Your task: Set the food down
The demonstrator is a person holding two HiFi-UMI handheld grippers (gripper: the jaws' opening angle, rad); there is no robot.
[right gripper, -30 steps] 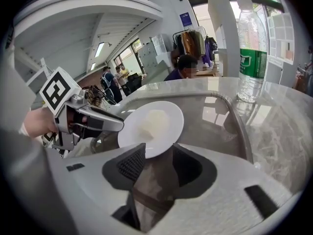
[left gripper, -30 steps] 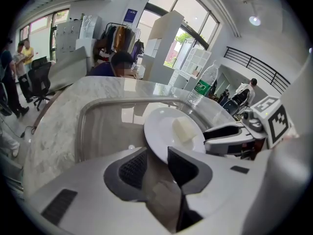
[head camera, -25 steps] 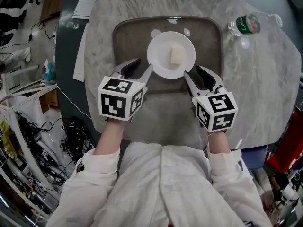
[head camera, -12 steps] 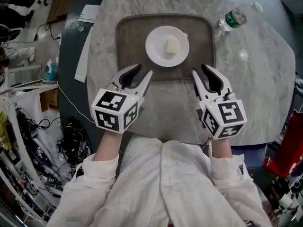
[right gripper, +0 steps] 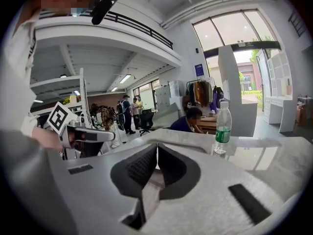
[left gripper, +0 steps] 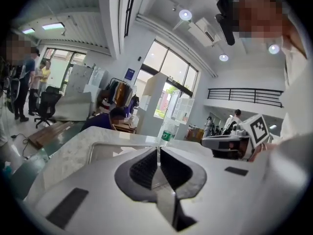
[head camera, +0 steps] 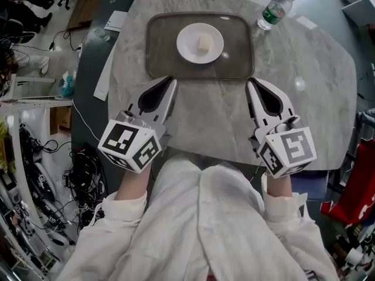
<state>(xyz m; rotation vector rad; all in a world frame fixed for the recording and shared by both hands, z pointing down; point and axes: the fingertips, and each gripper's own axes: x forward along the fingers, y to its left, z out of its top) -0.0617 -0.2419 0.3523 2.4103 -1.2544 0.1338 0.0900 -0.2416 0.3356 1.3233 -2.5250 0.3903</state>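
A white plate (head camera: 188,40) with a pale piece of food (head camera: 204,43) rests on the dark tray (head camera: 158,54) at the far side of the marble table (head camera: 304,63). In the head view my left gripper (head camera: 172,81) sits just short of the tray's near left corner. Its jaws are closing, tips together, with nothing between them. My right gripper (head camera: 250,82) is by the near right corner, its jaws closing with nothing in them. In the gripper views the left gripper (left gripper: 158,148) and the right gripper (right gripper: 156,146) have their tips meeting.
A green-labelled water bottle (head camera: 273,9) stands upright right of the tray, seen also as the bottle (right gripper: 222,129). Papers (head camera: 105,69) hang over the table's left edge. Cables (head camera: 82,174) lie on the floor at left. People stand and sit in the room beyond.
Both grippers have drawn back from the plate's rim towards me and their jaws have gone from open to together. The plate stays on the tray.
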